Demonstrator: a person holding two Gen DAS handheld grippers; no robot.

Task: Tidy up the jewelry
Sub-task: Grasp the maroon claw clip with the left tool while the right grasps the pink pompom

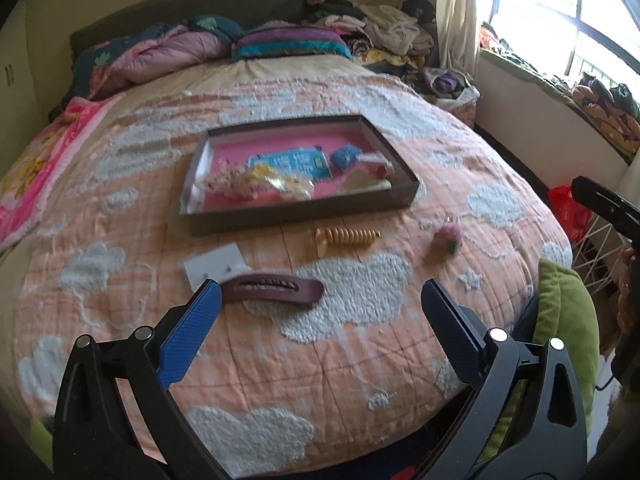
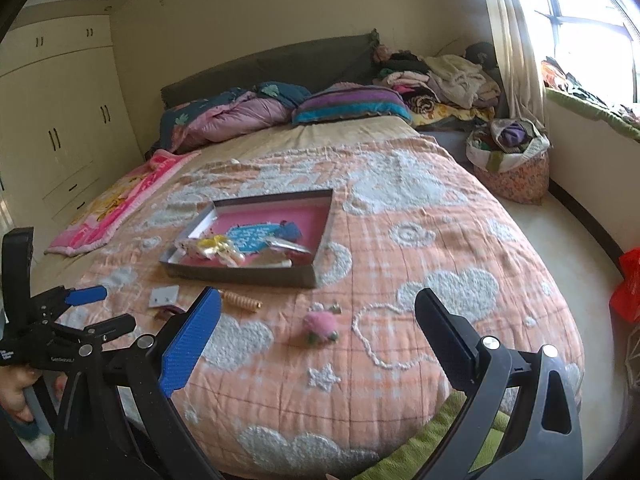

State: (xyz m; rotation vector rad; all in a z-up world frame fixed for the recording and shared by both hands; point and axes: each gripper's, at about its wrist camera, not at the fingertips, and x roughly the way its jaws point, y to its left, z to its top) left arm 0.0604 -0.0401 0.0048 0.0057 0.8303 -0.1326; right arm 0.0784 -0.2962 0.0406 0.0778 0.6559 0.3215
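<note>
**Jewelry lay scattered on the bed quilt, both tongs spread wide and empty**

Jewelry pieces sat in and in front of a shallow tray, and neither tong had hold of any. The left gripper hung low over the near part of the quilt, its fingers wide apart with nothing between them. Its blue-padded finger stood just beside the end of a dark maroon hair clip, though contact could not be judged. Next to that clip lay a small white earring card. Farther out rested a golden spiral hair tie, and to its right a pink fuzzy charm, well apart from the clip.

The right gripper was likewise spread open and held nothing, hovering above the quilt's near edge. The pink charm lay between its fingers in that view, but beyond the tips.

Behind the loose pieces stood the dark-walled tray with a pink floor, holding a blue card, a yellowish bundle and other small items too blurred to name.

Beyond the tray were rumpled bedding and a striped pillow at the headboard, a pile of clothes by the curtain, and a cloth-filled basket on the floor beside the bed
</note>
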